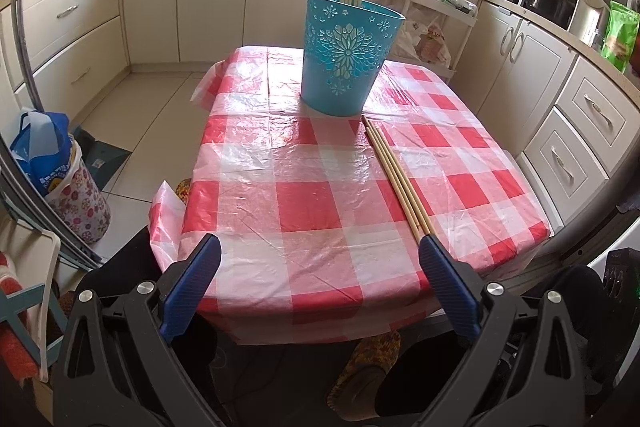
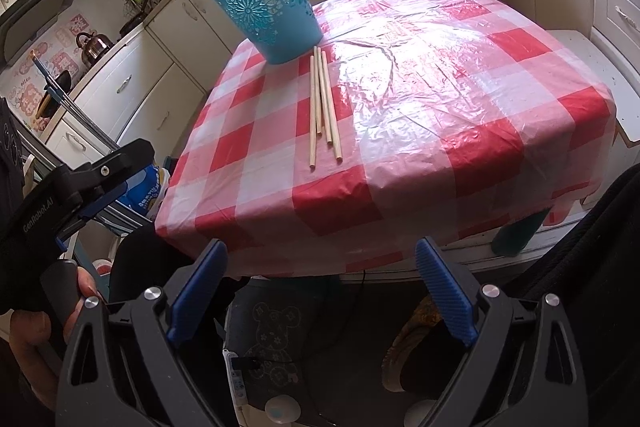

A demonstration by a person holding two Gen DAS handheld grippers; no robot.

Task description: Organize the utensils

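We start on the left with our left claw (image 1: 320, 255), jaws spread wide and holding nothing, hanging just off the near edge of the table (image 1: 248, 211). Our landmark is the blue basket (image 1: 340, 63), standing upright toward the far side of the checked cloth, and there are already a few sticks poking above its rim. From its base toward us run the chopsticks (image 1: 394, 171), four loose wooden sticks lying flat, side by side, far tips just beside the basket's foot and near ends pointing at our left claw's right-hand finger. Their long axis, then, runs nearly straight from basket to claw. Moving right, our right claw (image 2: 320, 259) is also wide open and empty, also back off the table's near edge; in its view the chopsticks (image 2: 324, 107) lie ahead, the basket (image 2: 266, 21) beyond them at upper left. We judge the left claw nearer to the sticks' near ends, so a reach forward and slightly right, jaws across the sticks, looks the natural pick.
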